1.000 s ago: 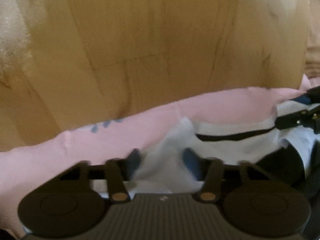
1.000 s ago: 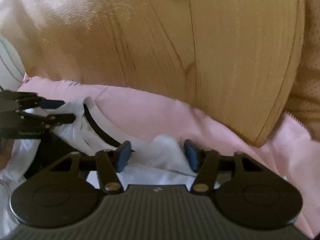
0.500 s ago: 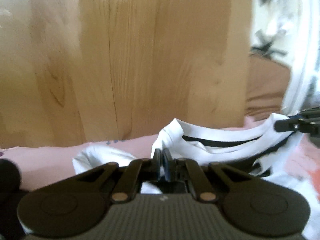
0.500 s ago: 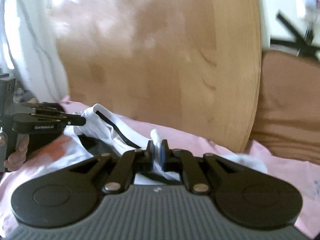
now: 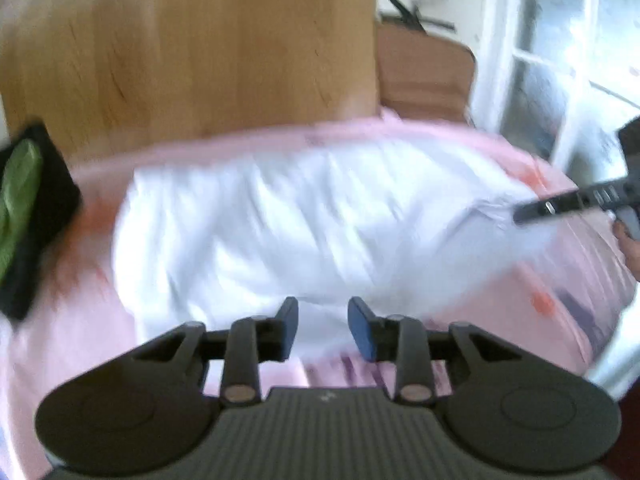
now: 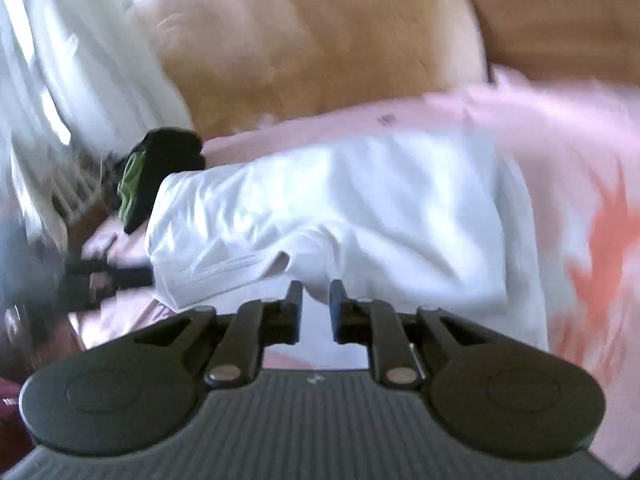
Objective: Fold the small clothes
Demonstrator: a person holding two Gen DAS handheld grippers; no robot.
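A white garment (image 5: 304, 224) is seen spread flat on a pink sheet (image 5: 500, 312), just ahead of both claws. In the left wrist view the left claw (image 5: 323, 328) is held low over the near edge of the garment; its jaws are opening, the blue pads are apart, and nothing is gripped between them, though white cloth lies below the gap. To the left of this claw a black item with a green patch (image 5: 24, 216) is seen at the sheet's edge, and ahead of it a wooden board (image 5: 200, 48) stands behind the sheet. Far to its right the other claw is visible, with its tip at the garment's right edge and part of a hand (image 5: 628, 240) behind it. In the right wrist view the right claw (image 6: 316, 308) is likewise opening, with a narrow gap between the pads and no cloth pinched; the hemmed edge of the garment (image 6: 340, 216) lies just ahead of and beneath it. To its right an orange print (image 6: 600, 248) is seen on the sheet, though it is much blurred.
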